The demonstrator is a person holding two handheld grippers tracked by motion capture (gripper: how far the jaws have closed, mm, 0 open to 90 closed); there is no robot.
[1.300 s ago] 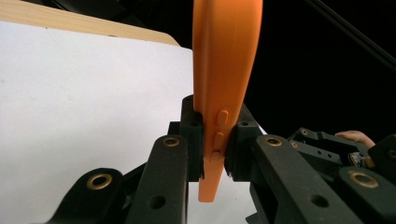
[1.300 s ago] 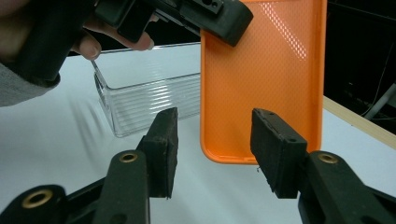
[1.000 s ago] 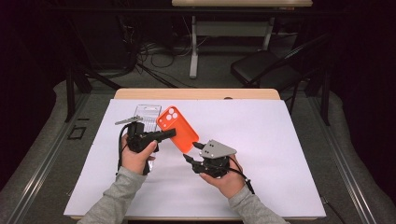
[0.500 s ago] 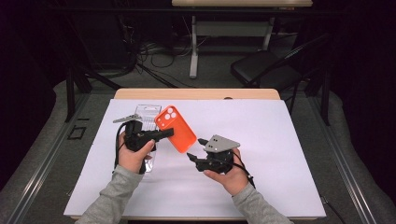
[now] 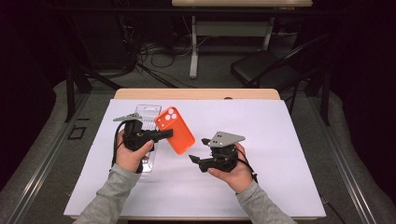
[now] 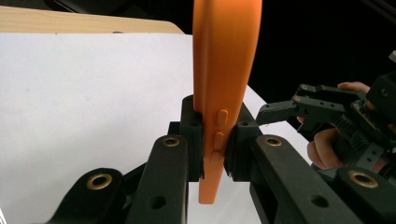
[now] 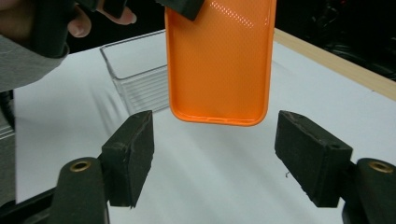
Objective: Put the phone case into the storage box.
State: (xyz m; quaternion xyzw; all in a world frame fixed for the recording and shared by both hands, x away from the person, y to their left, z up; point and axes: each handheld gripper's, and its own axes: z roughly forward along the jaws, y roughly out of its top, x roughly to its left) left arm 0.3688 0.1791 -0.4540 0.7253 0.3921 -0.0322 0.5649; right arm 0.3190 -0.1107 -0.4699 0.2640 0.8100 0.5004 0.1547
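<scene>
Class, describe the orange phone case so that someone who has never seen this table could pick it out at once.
Start at the white sheet covering the wooden table, then go to its left half, where the left gripper is clamped on the thing. That is the orange soft plastic phone case, held in the air beside a clear plastic packaging tray. Its bright orange and camera cut-outs set it apart.

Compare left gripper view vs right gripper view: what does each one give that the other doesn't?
Left gripper view: the orange phone case edge-on, side buttons visible, left gripper clamped on it, and the right gripper beyond. Right gripper view: the case's hollow inner face, a clear plastic tray behind it, the right gripper's jaws open with the case ahead of them, untouched. Shared: the case, white table cover, wooden table edge.
</scene>
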